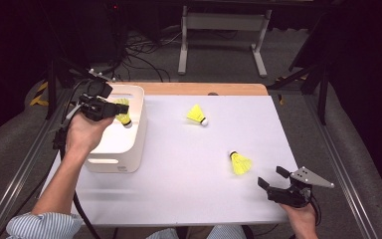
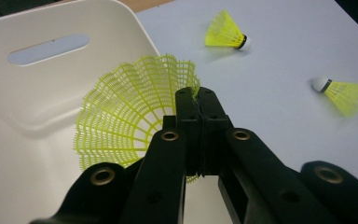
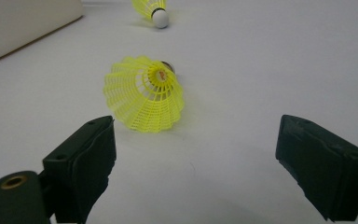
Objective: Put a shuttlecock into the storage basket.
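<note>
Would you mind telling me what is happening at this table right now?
A person is collecting yellow shuttlecocks into a white bin. The left claw is shut on the held shuttlecock by its skirt, over the bin. The right claw is open, facing the near shuttlecock. A far shuttlecock lies on the table.

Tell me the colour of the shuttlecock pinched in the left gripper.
Bright yellow shuttlecock, its mesh skirt clearest in the left gripper view.

From your seat, the bin (image 1: 122,149) stands at the table's (image 1: 179,199) left edge, with one shuttlecock (image 1: 123,113) over its opening in your left gripper (image 1: 110,109), a second shuttlecock (image 1: 197,115) to its right, and a third shuttlecock (image 1: 239,163) farther right and nearer you.
</note>
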Motion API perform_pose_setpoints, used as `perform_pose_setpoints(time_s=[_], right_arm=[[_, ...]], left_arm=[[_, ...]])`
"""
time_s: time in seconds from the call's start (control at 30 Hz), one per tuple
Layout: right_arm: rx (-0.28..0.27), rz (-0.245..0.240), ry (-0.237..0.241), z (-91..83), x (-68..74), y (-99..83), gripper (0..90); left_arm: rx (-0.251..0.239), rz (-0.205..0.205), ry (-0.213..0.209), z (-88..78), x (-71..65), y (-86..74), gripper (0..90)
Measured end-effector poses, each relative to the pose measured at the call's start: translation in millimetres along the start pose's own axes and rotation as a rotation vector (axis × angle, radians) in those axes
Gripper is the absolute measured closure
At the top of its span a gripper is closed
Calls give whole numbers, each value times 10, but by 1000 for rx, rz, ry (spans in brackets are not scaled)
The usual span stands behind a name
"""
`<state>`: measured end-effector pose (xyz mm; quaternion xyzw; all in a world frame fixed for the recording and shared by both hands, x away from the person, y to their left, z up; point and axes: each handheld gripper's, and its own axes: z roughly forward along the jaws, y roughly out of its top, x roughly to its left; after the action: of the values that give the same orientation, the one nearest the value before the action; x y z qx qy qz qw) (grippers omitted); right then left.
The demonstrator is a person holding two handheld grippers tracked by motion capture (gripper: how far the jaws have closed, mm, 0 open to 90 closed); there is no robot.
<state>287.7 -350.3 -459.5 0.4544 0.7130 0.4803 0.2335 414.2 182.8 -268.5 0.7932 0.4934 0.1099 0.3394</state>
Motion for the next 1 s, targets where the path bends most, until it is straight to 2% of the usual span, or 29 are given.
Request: perform_pose_setpoints(time_s=[1.0], right_arm=[[-2, 1, 2, -2, 1, 1, 127]], left_arm=[[35, -38, 52, 275, 198, -68, 895]])
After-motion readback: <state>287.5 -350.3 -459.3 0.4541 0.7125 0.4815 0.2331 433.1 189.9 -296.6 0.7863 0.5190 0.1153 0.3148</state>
